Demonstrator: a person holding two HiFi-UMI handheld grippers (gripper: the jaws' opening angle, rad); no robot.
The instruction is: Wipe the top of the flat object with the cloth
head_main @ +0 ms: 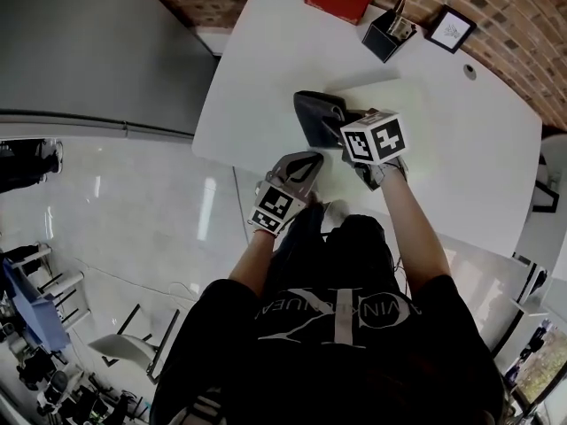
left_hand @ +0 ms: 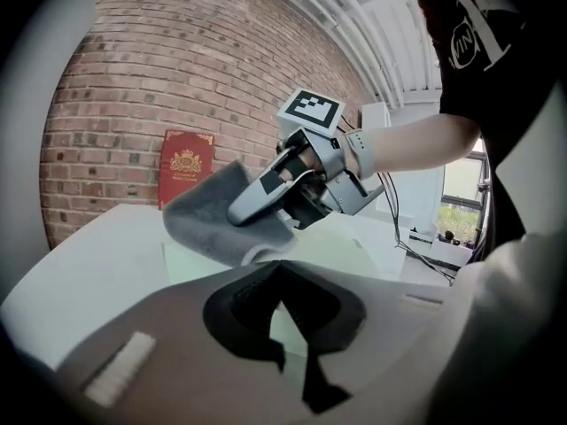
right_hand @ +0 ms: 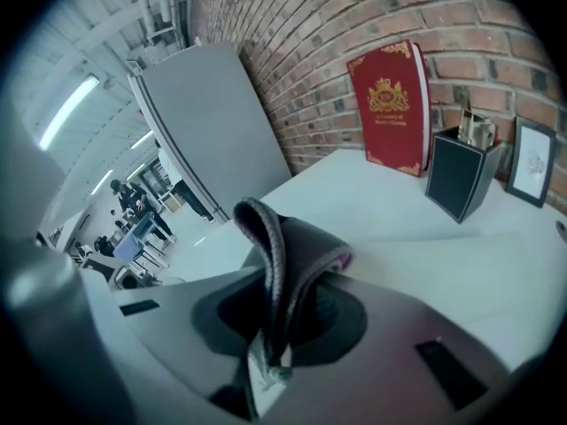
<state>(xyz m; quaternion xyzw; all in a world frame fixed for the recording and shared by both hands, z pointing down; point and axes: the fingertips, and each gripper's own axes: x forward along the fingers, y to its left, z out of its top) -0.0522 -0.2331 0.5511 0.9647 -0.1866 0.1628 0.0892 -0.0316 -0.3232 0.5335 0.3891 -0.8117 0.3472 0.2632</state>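
From the head view: grey cloth (head_main: 312, 113) pinched in the right gripper (head_main: 341, 124), at the left end of the pale green sheet (head_main: 416, 104) on the white table (head_main: 266, 60); left gripper (head_main: 301, 162) near the table's front edge, apart from the cloth

From the left gripper view: own jaws together, probably on nothing; ahead, cloth (left_hand: 208, 215) hanging under the right gripper (left_hand: 257, 206), touching the sheet (left_hand: 188, 259)

From the right gripper view: jaws clamped on a folded edge of the cloth (right_hand: 283, 255)
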